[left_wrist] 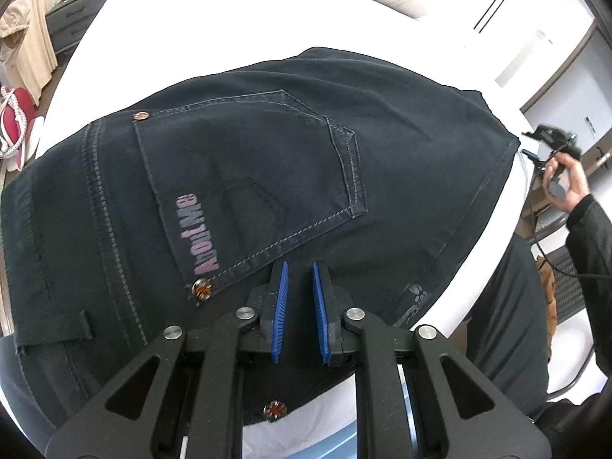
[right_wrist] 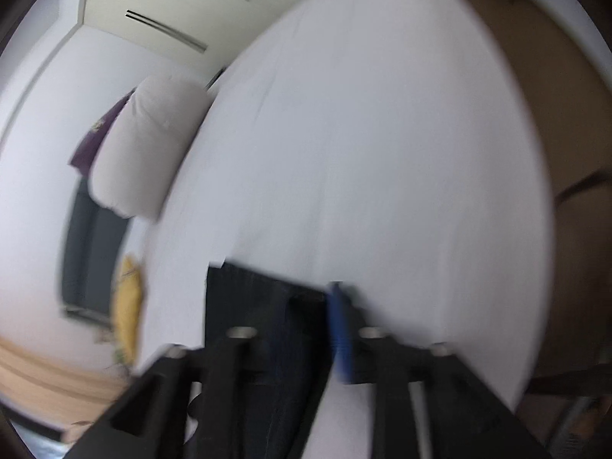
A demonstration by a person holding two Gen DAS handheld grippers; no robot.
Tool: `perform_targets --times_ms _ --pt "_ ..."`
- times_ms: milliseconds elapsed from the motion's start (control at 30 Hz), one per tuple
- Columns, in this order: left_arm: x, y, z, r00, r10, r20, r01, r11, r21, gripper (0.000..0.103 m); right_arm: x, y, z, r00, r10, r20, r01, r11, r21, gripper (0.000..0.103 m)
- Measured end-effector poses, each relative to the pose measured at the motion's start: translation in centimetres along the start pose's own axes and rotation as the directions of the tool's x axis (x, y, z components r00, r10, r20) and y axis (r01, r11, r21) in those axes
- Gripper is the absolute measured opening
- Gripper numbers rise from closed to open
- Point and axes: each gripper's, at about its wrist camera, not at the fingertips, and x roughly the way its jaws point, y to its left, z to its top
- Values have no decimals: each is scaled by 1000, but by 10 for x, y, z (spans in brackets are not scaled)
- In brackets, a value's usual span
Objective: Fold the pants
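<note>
Dark pants (left_wrist: 267, 176) are lying folded directly beneath the empty, slightly parted left gripper (left_wrist: 300, 287); the right gripper (left_wrist: 535, 149), spread and empty, is hanging off their right edge.

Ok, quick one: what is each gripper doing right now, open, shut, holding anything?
Left gripper: slightly open above the pants, holding nothing.
Right gripper: open, blurred; apparently gripping nothing.

Dark navy denim pants (left_wrist: 267, 160) look matt and woven, with shiny copper rivets (left_wrist: 139, 116); the white bedsheet (left_wrist: 214, 26) is smooth cloth.
</note>
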Motion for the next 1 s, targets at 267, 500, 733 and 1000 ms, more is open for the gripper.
perform_targets --times_ms 267,500,733,1000 --pt "-8 2 -6 1000 4 5 -4 1000 -14 13 52 160 -98 837 144 -528 -360 871 -334 33" --pt "-4 1 -4 1000 -4 -2 4 999 -34 13 172 153 -114 774 41 -632 -231 948 -221 0" --pt "3 -8 -1 1000 19 -3 -19 1000 -21 13 135 159 -33 985 -9 -171 -45 951 -307 10" --pt "3 -14 -5 1000 26 11 -26 1000 -18 13 102 157 -110 833 135 -537 -363 865 -346 38"
